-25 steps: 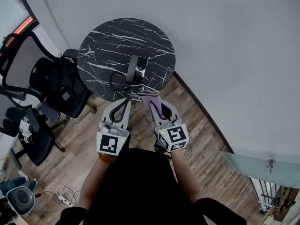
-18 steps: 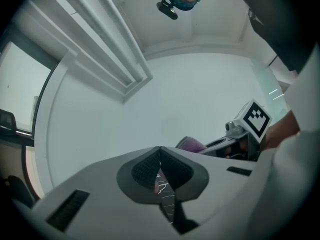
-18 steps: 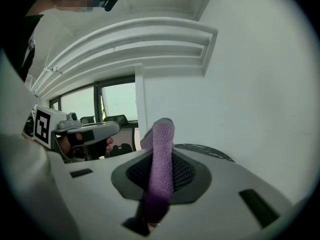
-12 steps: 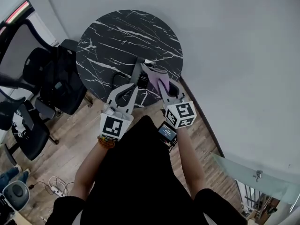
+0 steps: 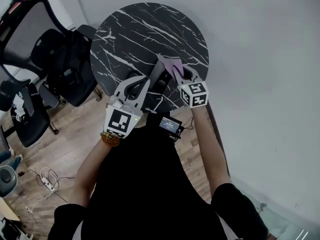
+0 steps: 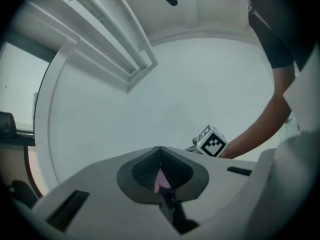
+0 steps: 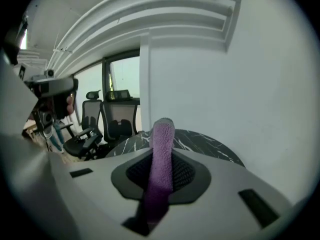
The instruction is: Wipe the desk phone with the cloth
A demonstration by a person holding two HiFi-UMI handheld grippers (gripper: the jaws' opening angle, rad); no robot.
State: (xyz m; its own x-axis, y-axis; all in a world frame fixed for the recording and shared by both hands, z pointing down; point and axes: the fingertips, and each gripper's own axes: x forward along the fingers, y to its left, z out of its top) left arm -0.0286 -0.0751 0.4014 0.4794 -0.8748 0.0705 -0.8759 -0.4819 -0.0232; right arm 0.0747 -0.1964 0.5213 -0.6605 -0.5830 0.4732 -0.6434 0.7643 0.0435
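Apparently wiping has barely begun: the right hand-held gripper (image 5: 178, 72) pinches the purple cloth (image 5: 170, 64) by the desk phone (image 5: 159, 80), while the left hand-held gripper (image 5: 145, 81) is closed and empty.

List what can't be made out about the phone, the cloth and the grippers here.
1. Desk phone: head view, tiny and dark, partly overlapped by the cloth and right gripper; keys unreadable, not recognisable in either gripper view.
2. Whether cloth touches phone: head view, the right gripper hides the contact.
3. Pink sliver behind the left gripper's shut jaws: left gripper view, too narrow to identify.
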